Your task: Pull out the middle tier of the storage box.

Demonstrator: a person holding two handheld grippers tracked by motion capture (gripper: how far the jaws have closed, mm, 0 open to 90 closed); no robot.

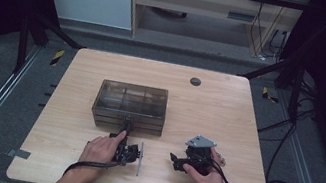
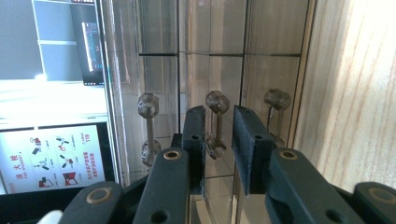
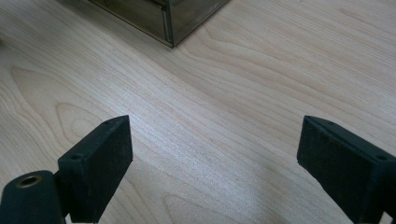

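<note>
1. On the pale wooden table [image 1: 228, 113] stands a smoky, see-through plastic drawer box [image 1: 130, 106] with dividers showing through its top.
2. The left gripper [image 1: 128, 127] lies level, its tips right at the box's near face, with the person's left hand [image 1: 102, 149] wrapped round its body.
3. Seen along the left gripper [image 2: 218, 140], the box front [image 2: 210, 56] stands straight ahead, with three small faceted knobs on stems in a row across it.
4. The middle knob [image 2: 217, 101] sits just beyond the tips, and its stem runs down through the gap between the two pads.
5. Those jaws are drawn in narrow, one on each side of the stem; I cannot tell whether the pads [image 2: 196, 135] actually press on it.
6. The other knobs [image 2: 148, 104] flank the tongs, one on either side.
7. The right gripper [image 1: 174, 160] rests low over the table, well off to the right of the left one, clear of the box, held by the right hand [image 1: 209, 176].
8. Along the right gripper [image 3: 215, 154], the jaws stand wide apart with bare wood between them; a corner of the box [image 3: 168, 23] lies ahead, beyond the tips.
</note>
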